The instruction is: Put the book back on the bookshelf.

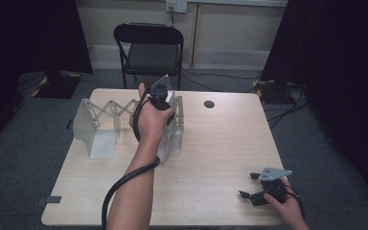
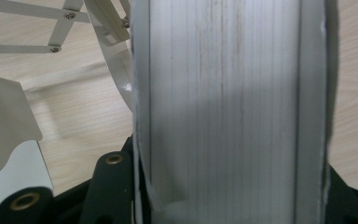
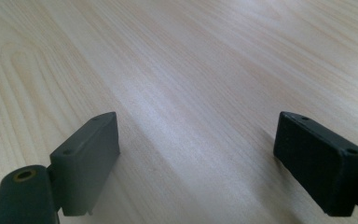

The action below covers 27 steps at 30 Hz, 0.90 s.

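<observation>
A: High view: we see the expandable bookend rack (image 1: 100, 125) on the left half of the counter (image 1: 211, 158), its right end plate (image 1: 176, 125) upright and its scissor links (image 1: 109, 108) stretched toward the left end plate (image 1: 87, 125).

B: In the left gripper view we confirm the grip. The right end plate (image 2: 228, 112) stands between the two black jaws, which press on it from both sides, so the left gripper (image 1: 159, 98) is clamped on that plate from above.

A: We also note the scissor links (image 2: 51, 28) at the upper left of that view, above bare counter (image 2: 84, 116).

B: The right gripper (image 1: 256, 188) rests near the front right corner of the counter, well apart from the rack. In the right gripper view its fingers (image 3: 86, 158) stand spread wide, with bare wood (image 3: 191, 93) between them.

A: Behind the counter we see a black folding chair (image 1: 151, 50).
</observation>
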Tool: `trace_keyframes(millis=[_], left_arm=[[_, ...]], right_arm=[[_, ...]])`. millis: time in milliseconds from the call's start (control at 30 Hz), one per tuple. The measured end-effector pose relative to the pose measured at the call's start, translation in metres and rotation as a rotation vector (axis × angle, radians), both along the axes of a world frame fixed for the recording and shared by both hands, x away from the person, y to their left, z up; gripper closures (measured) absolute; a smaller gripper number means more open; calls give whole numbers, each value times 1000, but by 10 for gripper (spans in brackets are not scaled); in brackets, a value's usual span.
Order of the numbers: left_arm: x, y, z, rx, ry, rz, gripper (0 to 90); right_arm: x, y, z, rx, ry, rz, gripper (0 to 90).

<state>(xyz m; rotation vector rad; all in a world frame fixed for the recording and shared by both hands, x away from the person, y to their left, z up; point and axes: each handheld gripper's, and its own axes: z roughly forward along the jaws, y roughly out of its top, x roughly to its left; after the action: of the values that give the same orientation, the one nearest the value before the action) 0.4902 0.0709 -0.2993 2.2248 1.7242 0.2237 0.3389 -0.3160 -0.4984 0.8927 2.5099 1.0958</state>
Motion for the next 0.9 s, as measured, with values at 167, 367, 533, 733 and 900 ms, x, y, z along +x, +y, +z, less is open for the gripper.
trace_keyframes(millis=[167, 367, 533, 733, 900], left_arm=[[2, -1, 0, -1, -2, -3, 528], [6, -4, -3, 3, -3, 5, 528], [8, -6, -6, -3, -2, 18, 528], [10, -8, -6, 9, -6, 31, 528], [11, -9, -7, 5, -5, 47, 528]], right_arm=[[0, 0, 0, 0, 0, 0, 137], [0, 0, 0, 0, -1, 0, 137], [0, 0, 0, 0, -2, 1, 137], [0, 0, 0, -1, -2, 1, 137], [0, 0, 0, 0, -2, 1, 137]])
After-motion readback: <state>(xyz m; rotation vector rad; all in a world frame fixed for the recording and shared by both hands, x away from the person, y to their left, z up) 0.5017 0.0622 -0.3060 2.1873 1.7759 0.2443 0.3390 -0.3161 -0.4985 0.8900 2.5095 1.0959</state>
